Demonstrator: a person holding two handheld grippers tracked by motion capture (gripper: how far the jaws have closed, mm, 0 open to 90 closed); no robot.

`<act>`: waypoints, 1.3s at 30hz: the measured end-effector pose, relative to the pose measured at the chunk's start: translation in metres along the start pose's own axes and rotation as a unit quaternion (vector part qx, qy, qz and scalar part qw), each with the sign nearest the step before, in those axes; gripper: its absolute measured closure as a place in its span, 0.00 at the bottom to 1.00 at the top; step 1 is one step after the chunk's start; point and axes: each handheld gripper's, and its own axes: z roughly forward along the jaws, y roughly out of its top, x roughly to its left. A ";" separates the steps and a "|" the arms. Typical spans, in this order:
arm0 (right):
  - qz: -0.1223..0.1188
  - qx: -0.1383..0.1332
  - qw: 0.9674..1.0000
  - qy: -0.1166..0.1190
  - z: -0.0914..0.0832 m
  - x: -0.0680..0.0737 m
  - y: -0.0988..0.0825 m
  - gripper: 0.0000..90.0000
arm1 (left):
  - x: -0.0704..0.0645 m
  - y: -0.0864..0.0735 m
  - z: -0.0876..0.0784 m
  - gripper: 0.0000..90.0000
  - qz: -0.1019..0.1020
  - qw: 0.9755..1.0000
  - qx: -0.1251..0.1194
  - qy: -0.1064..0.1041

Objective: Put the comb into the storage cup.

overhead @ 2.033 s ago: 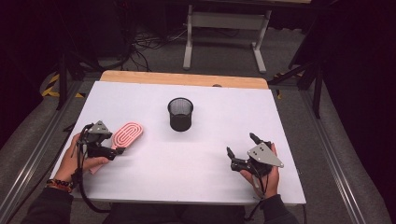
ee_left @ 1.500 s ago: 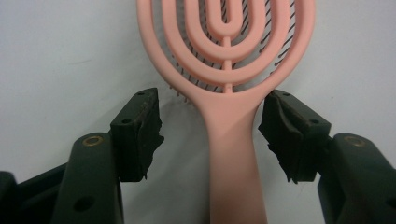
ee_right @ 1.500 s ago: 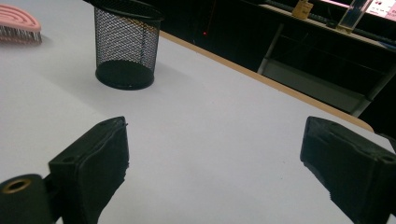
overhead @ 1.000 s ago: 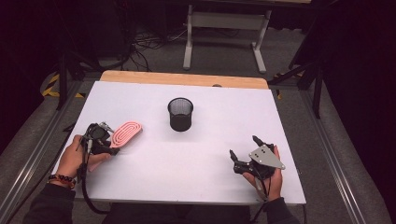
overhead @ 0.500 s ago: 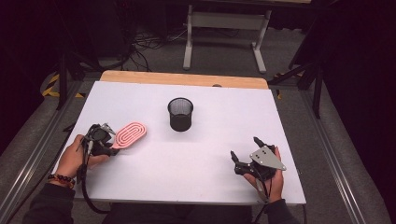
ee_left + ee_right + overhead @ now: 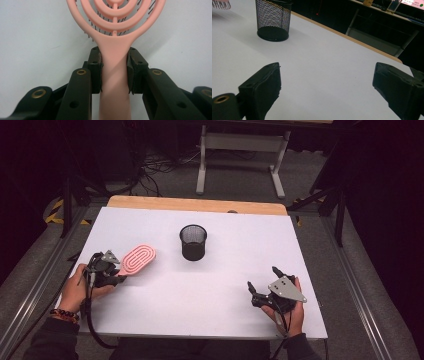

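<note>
A pink hairbrush [image 6: 137,259] is seen clamped by its handle in the left claw [image 6: 116,276] at the near left of the white counter [image 6: 225,285]. In the left gripper view, the black pads [image 6: 96,72] are pressed against both sides of the handle just below the brush's [image 6: 115,30] open, ringed head, whose dark bristles are turned down toward the counter. The jaws have just been closing, and the handle is now gripped between them. From above, the head is shown pointing away from the person and slightly toward the counter's middle, low over the surface; whether it is touching cannot be told.

The right claw [image 6: 262,285] is held at the near right of the counter, well apart from the brush, with its jaws spread wide and nothing between them; in the right gripper view, bare counter is seen between the two black pads [image 6: 265,82].

A black mesh cup [image 6: 193,241] is stood upright near the middle of the counter, beyond both hands and to the right of the brush's head. A strip of bare wood [image 6: 200,204] is visible along the counter's far edge.
</note>
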 end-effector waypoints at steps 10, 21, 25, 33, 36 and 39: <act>0.000 0.002 1.000 -0.001 0.001 0.000 0.000 0.10 | 0.001 -0.001 -0.005 0.77 -0.016 0.998 -0.043 0.030; 0.000 0.003 1.000 0.000 0.001 0.001 0.000 0.10 | -0.001 -0.003 -0.013 0.77 -0.015 0.992 -0.110 0.052; 0.001 0.002 1.000 0.000 0.001 0.001 0.000 0.10 | -0.002 -0.003 -0.016 0.77 -0.011 0.990 -0.129 0.054; 0.001 0.004 1.000 -0.001 0.001 0.001 0.000 0.10 | -0.005 -0.004 -0.023 0.77 -0.006 0.982 -0.178 0.066; 0.001 0.005 1.000 0.000 0.001 0.000 -0.001 0.10 | -0.006 -0.005 -0.026 0.77 -0.003 0.977 -0.196 0.080; 0.002 0.005 1.000 0.000 0.001 0.000 -0.001 0.10 | -0.006 -0.005 -0.028 0.77 -0.005 0.975 -0.206 0.081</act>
